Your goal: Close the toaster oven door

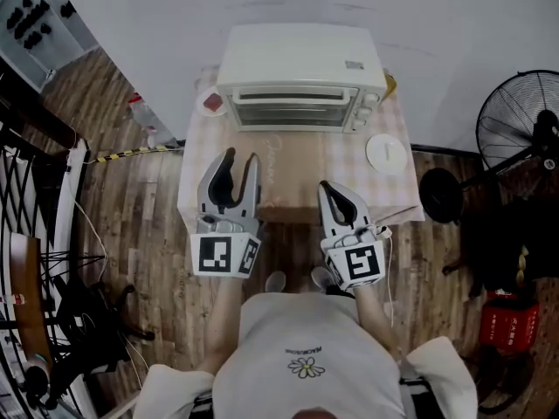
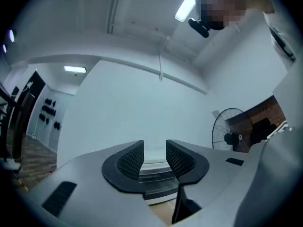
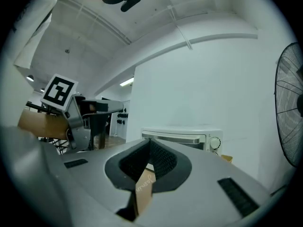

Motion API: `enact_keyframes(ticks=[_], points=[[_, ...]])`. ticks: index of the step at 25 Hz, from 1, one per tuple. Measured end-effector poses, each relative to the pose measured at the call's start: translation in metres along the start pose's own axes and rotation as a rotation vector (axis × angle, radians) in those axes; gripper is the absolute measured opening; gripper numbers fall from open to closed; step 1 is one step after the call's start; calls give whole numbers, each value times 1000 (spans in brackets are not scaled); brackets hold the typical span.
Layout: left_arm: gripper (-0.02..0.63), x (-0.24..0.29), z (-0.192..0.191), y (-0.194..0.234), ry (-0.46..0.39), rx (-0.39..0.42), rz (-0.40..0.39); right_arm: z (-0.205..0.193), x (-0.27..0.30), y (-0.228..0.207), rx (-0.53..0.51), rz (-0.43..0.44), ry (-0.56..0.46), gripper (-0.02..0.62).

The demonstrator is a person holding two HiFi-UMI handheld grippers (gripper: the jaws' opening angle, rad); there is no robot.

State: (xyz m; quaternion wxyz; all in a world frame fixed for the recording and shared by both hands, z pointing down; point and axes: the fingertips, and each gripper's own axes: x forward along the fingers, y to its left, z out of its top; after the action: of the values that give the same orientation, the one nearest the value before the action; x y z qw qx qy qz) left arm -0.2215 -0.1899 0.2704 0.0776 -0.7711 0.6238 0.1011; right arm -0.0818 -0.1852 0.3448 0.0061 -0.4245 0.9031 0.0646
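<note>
The white toaster oven (image 1: 301, 64) stands at the back of the table, its glass door (image 1: 293, 110) upright against the front with the handle along the top. My left gripper (image 1: 242, 157) hovers in front of the oven's left half, jaws apart with nothing between them; in the left gripper view (image 2: 155, 151) the oven (image 2: 155, 171) shows through the gap. My right gripper (image 1: 326, 186) is lower and to the right, jaws together and empty. The right gripper view (image 3: 149, 144) shows the oven's front (image 3: 180, 137) and knob (image 3: 215, 142) beyond the closed tips.
A brown board (image 1: 293, 177) lies on the checked tablecloth (image 1: 341, 160) in front of the oven. A white round plate (image 1: 386, 153) sits at the right, a small dish with something red (image 1: 213, 104) at the left. A black standing fan (image 1: 520, 120) is off to the right.
</note>
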Motion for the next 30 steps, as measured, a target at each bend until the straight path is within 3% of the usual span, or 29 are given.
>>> enact_keyframes(ticks=[4,11,21,30], points=[[110,-18,-4,-14,2,105,38,4,1,-1,-5,-7,-13,11],[18,-35,-31,-24,79,78,71,0,-6,-6,16,-44,3,11],[17,-37,-44,-30,110,144,74,-8,-14,-18,37,-106,46,11],[17,-36,-45,-30,123,137,72,-8,-16,-24,36,-124,53,11]])
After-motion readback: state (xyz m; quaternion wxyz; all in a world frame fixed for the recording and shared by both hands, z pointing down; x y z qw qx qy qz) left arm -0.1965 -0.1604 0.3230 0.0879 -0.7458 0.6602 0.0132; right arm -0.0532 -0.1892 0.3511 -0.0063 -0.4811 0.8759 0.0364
